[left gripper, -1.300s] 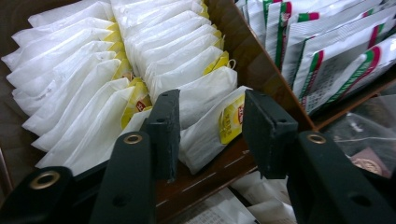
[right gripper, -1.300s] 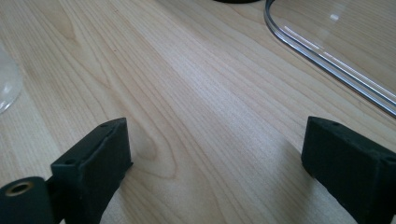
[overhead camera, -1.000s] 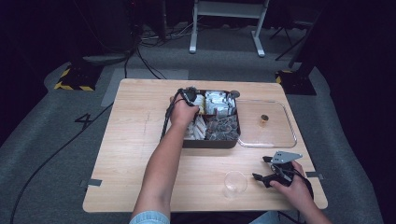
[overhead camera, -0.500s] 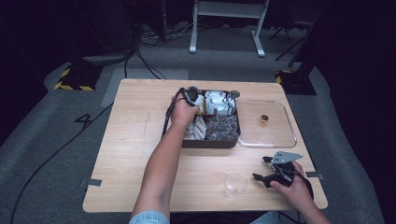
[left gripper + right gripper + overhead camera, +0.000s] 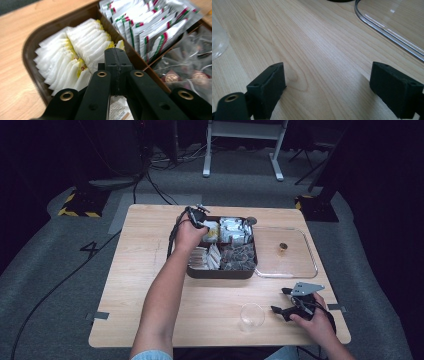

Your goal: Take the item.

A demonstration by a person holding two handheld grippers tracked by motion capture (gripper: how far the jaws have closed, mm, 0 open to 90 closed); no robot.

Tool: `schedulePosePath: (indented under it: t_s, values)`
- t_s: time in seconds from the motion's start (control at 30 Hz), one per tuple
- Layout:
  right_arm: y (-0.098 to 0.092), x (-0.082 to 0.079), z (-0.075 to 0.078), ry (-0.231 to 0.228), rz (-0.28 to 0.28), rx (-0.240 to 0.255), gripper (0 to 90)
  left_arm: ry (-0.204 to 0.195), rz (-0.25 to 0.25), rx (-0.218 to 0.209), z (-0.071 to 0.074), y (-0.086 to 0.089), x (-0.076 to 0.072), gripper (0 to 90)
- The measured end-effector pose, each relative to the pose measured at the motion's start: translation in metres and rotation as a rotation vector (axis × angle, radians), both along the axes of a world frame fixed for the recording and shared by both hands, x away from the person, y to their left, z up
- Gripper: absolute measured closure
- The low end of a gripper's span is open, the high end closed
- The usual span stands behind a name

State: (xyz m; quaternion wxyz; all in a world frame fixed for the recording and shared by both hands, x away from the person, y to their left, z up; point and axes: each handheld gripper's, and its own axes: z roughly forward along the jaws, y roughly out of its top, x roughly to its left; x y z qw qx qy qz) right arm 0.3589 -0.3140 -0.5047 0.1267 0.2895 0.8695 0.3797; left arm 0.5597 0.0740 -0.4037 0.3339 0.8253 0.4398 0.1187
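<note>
Pale wooden table [image 5: 150, 285] in a dark room, seen from above the person's side. Nearest, at the right edge, right gripper [image 5: 279, 300] parked low on the wood in a resting hand, jaws wide apart with nothing but bare tabletop between them; probably kept out of the way while the other hand works. Just to its left, clear cup [image 5: 251, 316], upright and empty, likely waiting to receive something. Farther in, mid-table, dark tray [image 5: 220, 272] split into compartments: white tea bags [image 5: 75, 55] with yellow tags packed on edge in the far left one, red-and-green striped sachets [image 5: 155, 27] in the far right one, clear pouches [image 5: 185, 67] of something dark in front of those. Stood in rows, presumably so that single packets can be nipped by the top edge. Touching the tray's right side, clear lid [image 5: 295, 262] laid flat on the table, taken off to give access. Farthest along the reaching forearm, left gripper [image 5: 117, 53] over the tea-bag compartment, angled down, jaws pressed fully together at the row's inner end. One yellow-tagged bag right at the tip, but pinched or merely touched: cannot tell. Beyond the table, grey carpet, cables and white stand legs.
</note>
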Motion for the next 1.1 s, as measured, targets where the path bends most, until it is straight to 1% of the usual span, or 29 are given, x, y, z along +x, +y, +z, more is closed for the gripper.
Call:
schedulePosePath:
  t_s: [0.07, 0.17, 0.3, 0.37, 0.43, 0.5, 0.53, 0.6, 0.73, 0.9, 0.97, 1.1]
  values:
    - [0.000, 0.000, 0.000, 0.001, 0.001, 0.001, 13.3, -0.009, -0.011, -0.016, 0.006, 0.003, -0.003, 90.0]
    - [0.000, 0.000, 0.000, 0.000, 0.002, 0.001, 13.3, -0.019, -0.027, -0.024, 0.014, 0.006, -0.007, 90.0]
    - [0.000, 0.001, 0.000, 0.000, 0.001, 0.000, 13.3, -0.032, -0.047, -0.045, 0.025, 0.011, -0.014, 90.0]
    - [0.000, 0.001, 0.000, 0.000, 0.001, 0.000, 13.3, -0.039, -0.060, -0.065, 0.032, 0.012, -0.020, 90.0]
    - [0.000, 0.001, 0.000, 0.000, 0.001, 0.000, 13.3, -0.052, -0.082, -0.069, 0.037, 0.013, -0.025, 90.0]
    - [0.000, 0.001, 0.000, -0.001, 0.001, 0.000, 13.4, -0.070, -0.111, -0.078, 0.044, 0.014, -0.033, 90.0]
    - [0.000, 0.001, 0.000, -0.001, 0.002, 0.000, 13.3, -0.077, -0.123, -0.089, 0.047, 0.014, -0.037, 90.0]
    - [0.000, 0.001, 0.000, -0.001, 0.001, 0.000, 13.3, -0.089, -0.143, -0.093, 0.054, 0.016, -0.045, 90.0]
    - [0.000, 0.001, 0.000, -0.001, 0.001, 0.000, 13.3, -0.104, -0.180, -0.133, 0.065, 0.016, -0.060, 90.0]
    - [0.000, 0.001, 0.000, -0.002, 0.001, -0.001, 13.4, -0.129, -0.236, -0.136, 0.074, 0.013, -0.079, 90.0]
    - [0.000, 0.001, 0.000, -0.002, 0.001, -0.001, 13.4, -0.145, -0.254, -0.147, 0.077, 0.012, -0.087, 90.0]
    - [0.000, 0.001, 0.000, -0.002, 0.000, -0.001, 13.4, -0.170, -0.298, -0.154, 0.083, 0.011, -0.101, 90.0]
